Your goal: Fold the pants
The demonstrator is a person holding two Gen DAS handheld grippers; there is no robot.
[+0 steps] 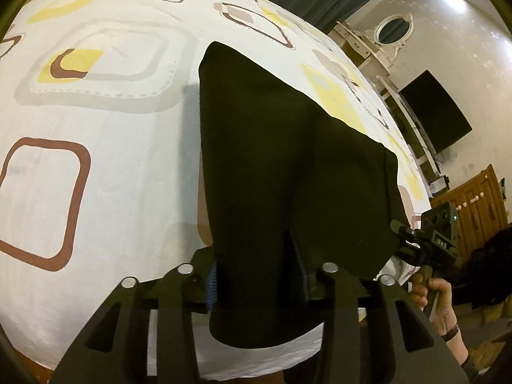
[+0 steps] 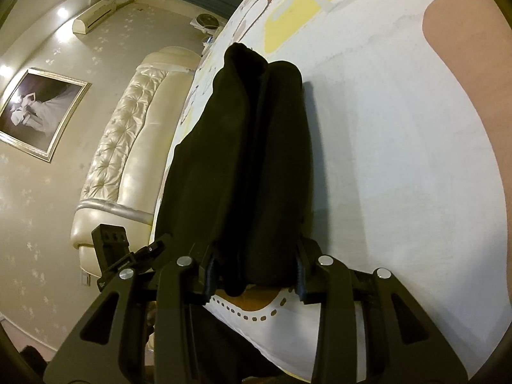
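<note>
You have the black pants [image 1: 275, 147] lying along the patterned bedsheet [image 1: 105, 166], near the bed's edge, with the near end bunched up at both tools; the far end tapers to a point further out on the sheet.

Your left gripper [image 1: 256, 275] has cloth between its blue-ribbed pads, and a flap droops below the jaws; whether the pads press the cloth or merely flank it, you cannot tell from here. Your right gripper [image 2: 254, 275] straddles a thick roll of 2 or more layers, its pads against both flanks, so it reads as pinching the pants.

Judge the fabric as soft, light and limp; it will sag wherever you leave it unsupported, and stacked layers may slide over each other; it is not fragile. Take hold at a corner or hem edge through every layer, rather than mid-panel.

Much is hard to read; the black cloth swallows seams, waistband and fold lines, so which end you hold is unclear; the underside and the layer count are hidden; in the left view the right tool's tips are buried in fabric beside your hand [image 1: 438, 300].
</note>
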